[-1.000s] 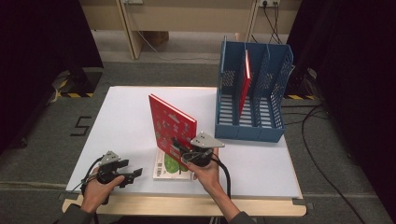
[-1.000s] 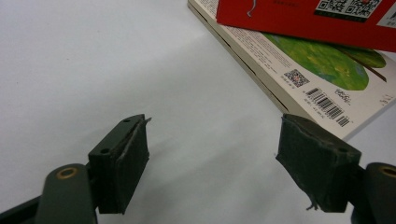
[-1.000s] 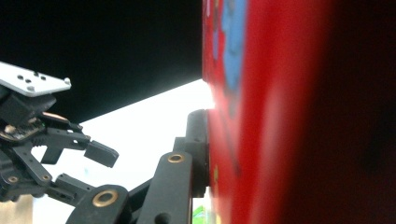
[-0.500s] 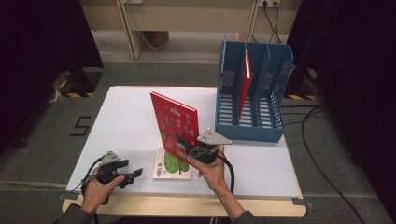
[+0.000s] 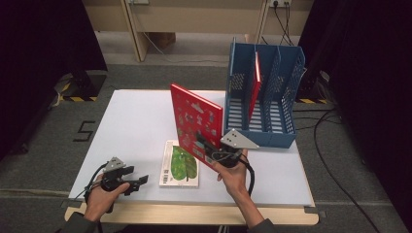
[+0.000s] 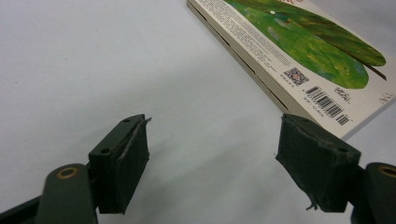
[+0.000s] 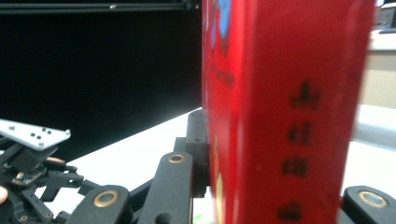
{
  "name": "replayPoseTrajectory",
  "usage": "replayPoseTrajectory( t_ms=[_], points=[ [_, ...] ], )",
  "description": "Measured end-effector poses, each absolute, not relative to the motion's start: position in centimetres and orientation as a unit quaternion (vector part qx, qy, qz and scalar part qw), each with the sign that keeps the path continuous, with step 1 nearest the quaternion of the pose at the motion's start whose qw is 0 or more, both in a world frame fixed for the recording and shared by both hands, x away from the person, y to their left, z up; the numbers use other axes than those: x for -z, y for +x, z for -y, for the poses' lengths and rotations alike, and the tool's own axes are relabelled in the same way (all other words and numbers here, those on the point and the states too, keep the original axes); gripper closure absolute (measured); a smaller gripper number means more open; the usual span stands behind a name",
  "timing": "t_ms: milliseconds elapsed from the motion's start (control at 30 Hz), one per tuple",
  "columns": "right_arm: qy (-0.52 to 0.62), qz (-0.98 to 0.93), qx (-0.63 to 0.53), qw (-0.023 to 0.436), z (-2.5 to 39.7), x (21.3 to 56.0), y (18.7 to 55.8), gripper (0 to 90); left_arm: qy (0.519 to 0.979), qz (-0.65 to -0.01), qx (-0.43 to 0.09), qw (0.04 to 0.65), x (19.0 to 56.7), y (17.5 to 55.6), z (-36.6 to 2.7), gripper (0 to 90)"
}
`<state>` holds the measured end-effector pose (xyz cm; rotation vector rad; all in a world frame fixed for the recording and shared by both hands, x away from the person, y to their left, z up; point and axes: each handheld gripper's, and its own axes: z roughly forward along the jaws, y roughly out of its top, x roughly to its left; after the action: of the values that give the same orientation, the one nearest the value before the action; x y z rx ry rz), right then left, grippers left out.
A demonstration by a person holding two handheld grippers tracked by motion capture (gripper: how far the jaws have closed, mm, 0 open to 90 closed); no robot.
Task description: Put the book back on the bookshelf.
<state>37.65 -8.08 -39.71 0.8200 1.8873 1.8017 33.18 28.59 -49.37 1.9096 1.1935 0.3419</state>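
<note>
Your right gripper [image 5: 210, 148] was clamped on the red book's [image 5: 197, 119] lower edge, book lifted upright over the white table [image 5: 131, 126], long axis near vertical, cover facing left, just left of the blue file rack [image 5: 286, 121]. Your left gripper [image 5: 127, 178] rested on the table, jaws spread, holding nothing (green-cover book [image 5: 180, 164] lay flat near it).

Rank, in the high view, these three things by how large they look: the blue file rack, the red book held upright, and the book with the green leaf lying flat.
1. Blue file rack, clearly the largest.
2. Red book, held in the right claw; being raised toward the camera may enlarge it.
3. Green-leaf book, the smallest.
</note>
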Motion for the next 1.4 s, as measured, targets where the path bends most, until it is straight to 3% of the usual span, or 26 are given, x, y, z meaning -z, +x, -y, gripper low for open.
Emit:
replayPoseTrajectory(
  t_ms=[700,1400],
  points=[
    [0.347,-0.609,-0.644,0.307,18.4,34.7,34.4,79.4,0.762,-0.477,-0.137,0.415,49.4,33.3,-28.6,24.0],
    [0.415,-0.559,-0.609,0.379,24.1,34.4,34.9,79.4,0.764,-0.477,-0.136,0.412,49.5,33.3,-28.5,24.0]
  ],
)
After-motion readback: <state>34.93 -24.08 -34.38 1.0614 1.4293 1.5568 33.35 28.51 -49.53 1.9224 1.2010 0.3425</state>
